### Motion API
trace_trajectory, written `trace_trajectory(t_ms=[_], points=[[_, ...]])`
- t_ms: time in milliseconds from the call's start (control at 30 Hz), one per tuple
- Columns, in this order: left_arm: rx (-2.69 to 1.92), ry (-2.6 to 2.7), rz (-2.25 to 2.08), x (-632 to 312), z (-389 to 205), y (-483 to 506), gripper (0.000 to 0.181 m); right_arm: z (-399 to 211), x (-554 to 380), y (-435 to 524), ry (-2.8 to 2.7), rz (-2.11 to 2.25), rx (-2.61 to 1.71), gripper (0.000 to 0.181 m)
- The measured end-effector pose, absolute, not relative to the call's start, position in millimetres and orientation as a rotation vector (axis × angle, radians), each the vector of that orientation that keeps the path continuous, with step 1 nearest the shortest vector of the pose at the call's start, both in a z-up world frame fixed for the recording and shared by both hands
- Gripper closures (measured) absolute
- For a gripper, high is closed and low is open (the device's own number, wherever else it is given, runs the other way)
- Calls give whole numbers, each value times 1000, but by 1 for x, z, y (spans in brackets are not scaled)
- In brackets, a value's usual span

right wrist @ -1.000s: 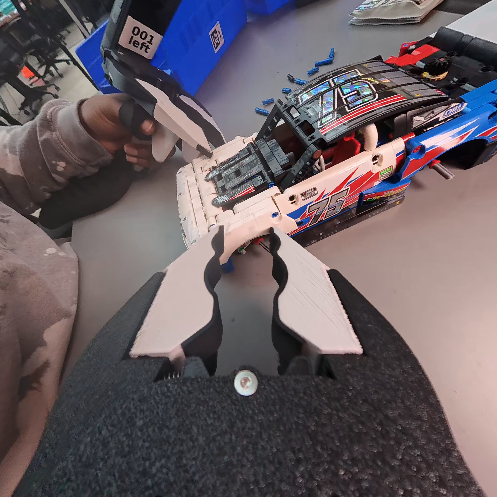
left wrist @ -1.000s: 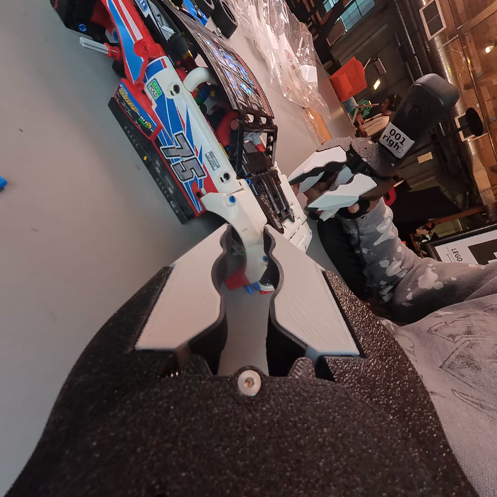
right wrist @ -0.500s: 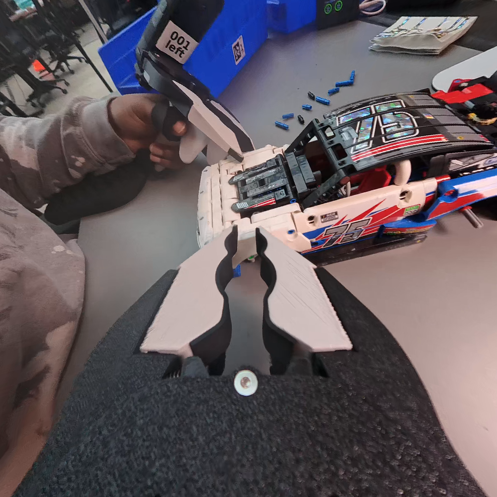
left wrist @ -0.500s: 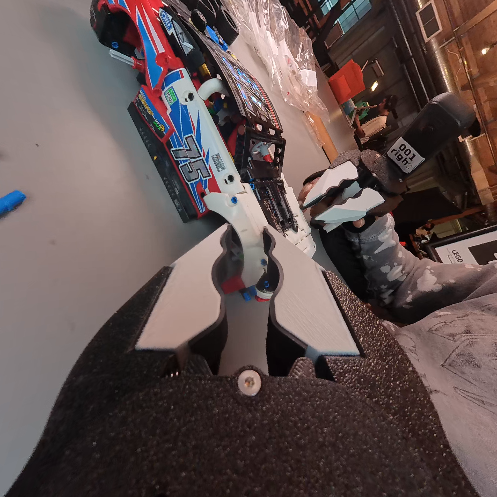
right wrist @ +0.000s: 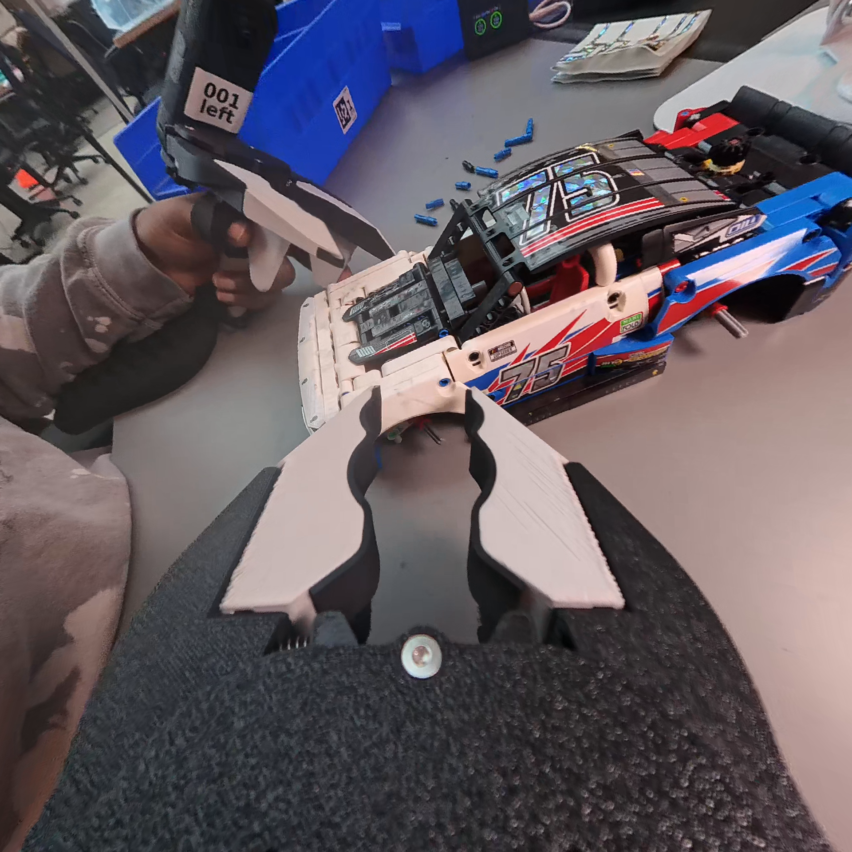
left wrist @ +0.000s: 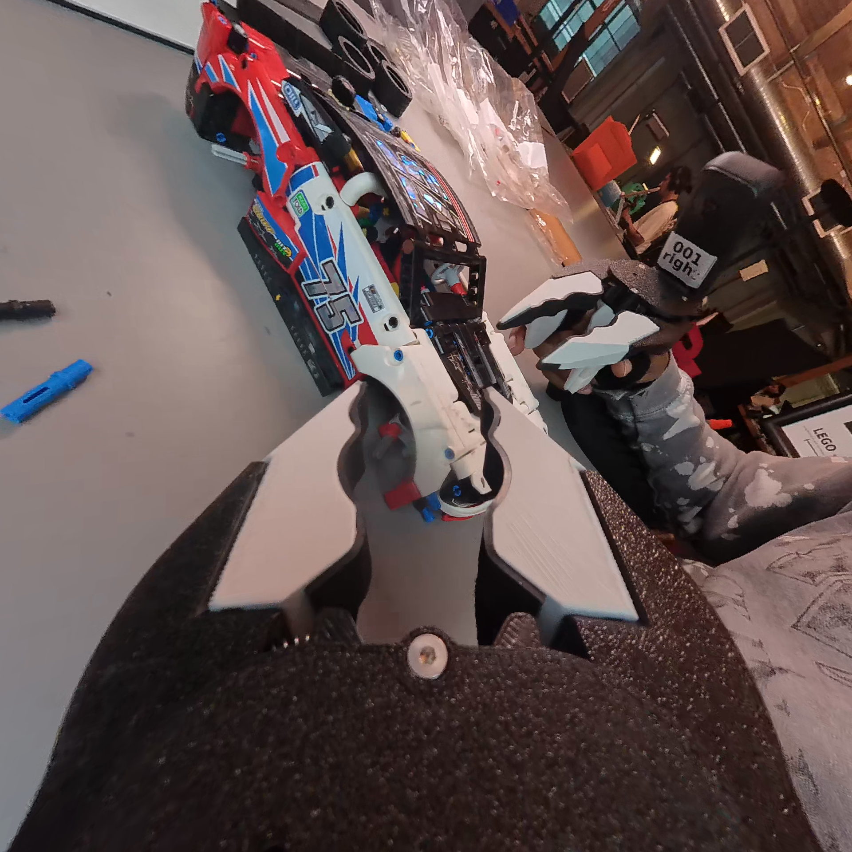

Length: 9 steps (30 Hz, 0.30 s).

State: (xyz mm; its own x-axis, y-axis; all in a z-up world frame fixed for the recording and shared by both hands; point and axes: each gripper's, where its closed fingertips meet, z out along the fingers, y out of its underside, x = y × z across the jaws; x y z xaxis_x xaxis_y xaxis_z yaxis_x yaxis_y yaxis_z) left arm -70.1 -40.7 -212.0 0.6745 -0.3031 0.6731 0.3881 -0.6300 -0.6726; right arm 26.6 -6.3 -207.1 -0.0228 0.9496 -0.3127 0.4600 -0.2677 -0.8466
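On my grey table (left wrist: 115, 230), seen from the left camera, a blue pin (left wrist: 46, 391) and a black pin (left wrist: 27, 308) lie at nine o'clock. Spare black tyres (left wrist: 369, 69) sit at twelve o'clock, crumpled clear plastic bags (left wrist: 484, 115) at one o'clock, with an orange box (left wrist: 604, 152) beyond them. From the right camera, a blue bin (right wrist: 322, 83) stands at eleven o'clock, loose blue pins (right wrist: 484, 171) lie at twelve, and a stack of printed sheets (right wrist: 627, 50) is at one.

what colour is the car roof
Black, with shiny holographic patches and red and white stripes, on the car roof; clearest in the right wrist view.
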Motion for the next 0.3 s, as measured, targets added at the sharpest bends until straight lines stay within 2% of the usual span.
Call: trace_trajectory(t_ms=[33, 300], points=[[-2019, -46, -994, -68, -212, -41, 133, -208, 27, -5, -1462, 1261, -1766, 146], [-2068, -31, -931, -66, -218, -38, 152, -214, 23, -9, -1463, 1260, -1827, 146]])
